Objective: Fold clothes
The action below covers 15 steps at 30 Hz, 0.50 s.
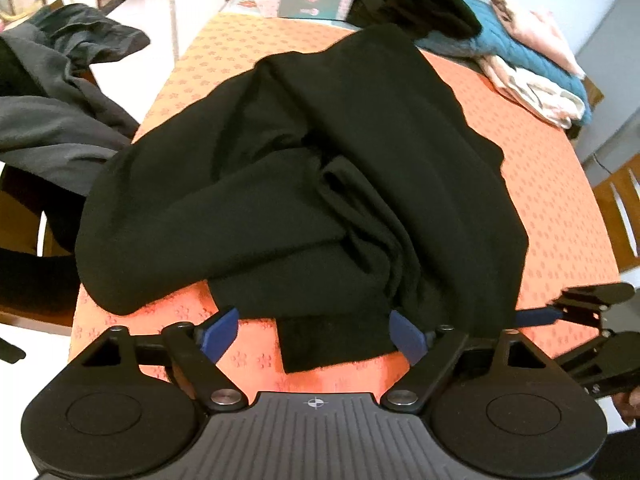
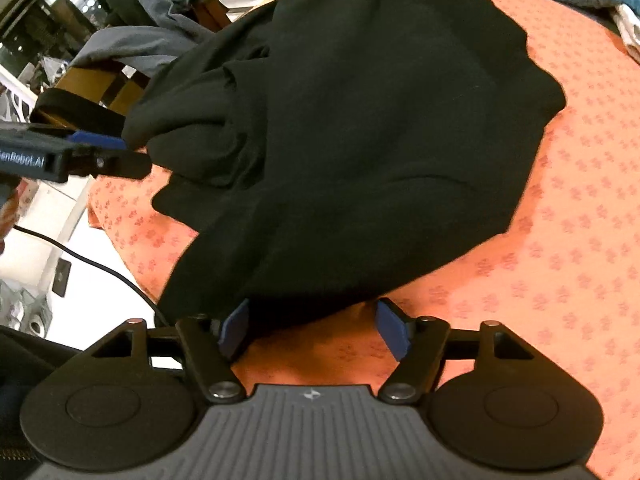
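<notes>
Black garment (image 1: 304, 184) bunched; folded pile (image 1: 532, 68) (left view only).

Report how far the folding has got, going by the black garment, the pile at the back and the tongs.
Done: a folded pile sits at the far corner of the table. In hand: the black garment lies rumpled, and the left tongs and right tongs stand open at its near edge, gripping nothing. Left: flattening and folding it, then the grey clothes on the chair.

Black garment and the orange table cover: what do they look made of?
Black garment: soft matte knit, probably fleece or jersey; it slumps in thick rounded folds with no sheen. Orange table cover: looks like woven cloth with a repeating small flower pattern; it lies flat and matte, though a coated fabric can't be ruled out.
</notes>
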Available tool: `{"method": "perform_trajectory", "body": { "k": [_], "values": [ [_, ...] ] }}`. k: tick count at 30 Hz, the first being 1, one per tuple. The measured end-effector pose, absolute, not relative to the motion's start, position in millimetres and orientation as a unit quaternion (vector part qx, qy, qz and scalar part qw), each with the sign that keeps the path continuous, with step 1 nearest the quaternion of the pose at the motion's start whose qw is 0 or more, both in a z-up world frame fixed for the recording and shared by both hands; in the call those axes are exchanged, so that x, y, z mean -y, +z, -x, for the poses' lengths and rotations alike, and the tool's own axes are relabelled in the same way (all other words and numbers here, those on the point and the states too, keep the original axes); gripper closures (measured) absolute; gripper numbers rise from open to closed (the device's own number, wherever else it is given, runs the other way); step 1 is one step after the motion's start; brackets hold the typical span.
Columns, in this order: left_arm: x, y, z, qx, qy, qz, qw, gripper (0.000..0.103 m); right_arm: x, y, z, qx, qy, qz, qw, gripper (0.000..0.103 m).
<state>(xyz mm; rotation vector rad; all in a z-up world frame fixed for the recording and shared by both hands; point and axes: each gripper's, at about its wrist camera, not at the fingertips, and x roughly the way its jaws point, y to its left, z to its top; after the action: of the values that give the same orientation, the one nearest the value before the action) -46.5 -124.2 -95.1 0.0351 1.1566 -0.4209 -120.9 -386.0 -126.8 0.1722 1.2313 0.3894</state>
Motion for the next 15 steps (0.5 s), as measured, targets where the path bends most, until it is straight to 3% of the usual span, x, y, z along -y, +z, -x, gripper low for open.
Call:
{"method": "perform_trajectory", "body": {
  "k": [2,3,4,15],
  "values": [
    [124.7,-97.1,49.1,-0.544,-0.212,-0.02,0.812,0.017,380.9,-129.6,121.7,-0.574,0.18,-0.087,0.794,0.063],
    [125.3,-99.1,50.5,-0.548,-0.219,-0.022,0.807,0.017,379.6,-130.5,122.1,-0.574,0.178,-0.093,0.794,0.091],
    [126.1,-101.2,51.9,-0.551,-0.226,-0.024,0.803,0.017,378.3,-131.4,122.5,-0.575,0.175,-0.099,0.793,0.096],
    [126.6,-126.9,48.6,-0.556,-0.235,-0.072,0.794,0.017,414.7,-74.5,138.3,-0.515,0.104,-0.113,0.844,0.101]
  ]
}}
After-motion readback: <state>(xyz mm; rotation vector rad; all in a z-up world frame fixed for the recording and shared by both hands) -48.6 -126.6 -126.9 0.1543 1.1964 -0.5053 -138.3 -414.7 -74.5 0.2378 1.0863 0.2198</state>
